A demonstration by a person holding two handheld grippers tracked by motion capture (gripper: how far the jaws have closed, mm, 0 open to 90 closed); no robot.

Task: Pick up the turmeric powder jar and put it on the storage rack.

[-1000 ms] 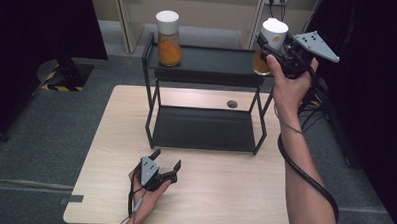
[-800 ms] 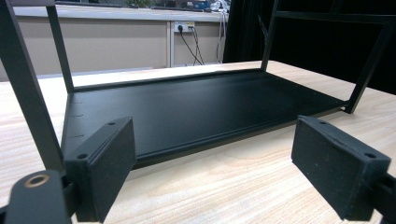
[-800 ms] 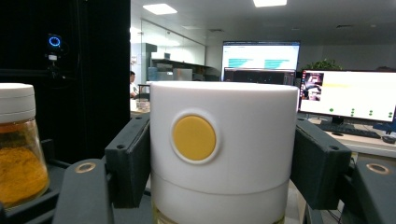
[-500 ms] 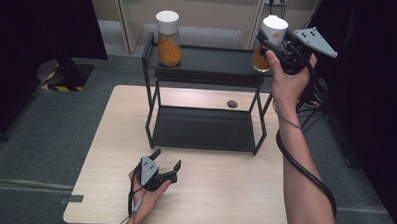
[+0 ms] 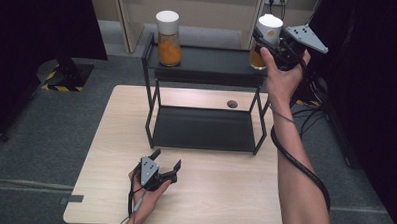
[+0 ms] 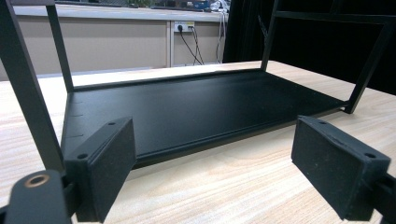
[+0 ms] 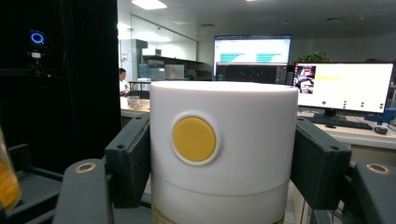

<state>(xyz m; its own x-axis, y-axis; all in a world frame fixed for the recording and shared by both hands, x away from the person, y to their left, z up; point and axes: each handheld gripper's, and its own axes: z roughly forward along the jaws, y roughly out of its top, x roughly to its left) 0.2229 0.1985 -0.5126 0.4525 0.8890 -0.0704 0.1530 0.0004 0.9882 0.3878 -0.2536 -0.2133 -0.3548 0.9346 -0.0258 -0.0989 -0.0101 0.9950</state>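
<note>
White-lidded jar [image 5: 265,40] of orange contents is being clamped at its lid by the right gripper [image 5: 270,43], at the black shelf's [image 5: 208,67] far right top. Left gripper [image 5: 165,167] is being rested on the near table [image 5: 223,193], jaws apart, nothing between.

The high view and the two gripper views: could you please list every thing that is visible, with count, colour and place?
Jar: two, clear glass with orange contents and white lids; one on the rack's top shelf at its left end, the other at the right end, clamped at the lid.
Rack: one, black metal, two shelves, on the far half of the table.
Table: one, light wood.
Round hole: one, dark, in the table behind the rack.
Left tongs: black, open, low over the near table.
Right tongs: black, shut on the right jar's lid.
</note>
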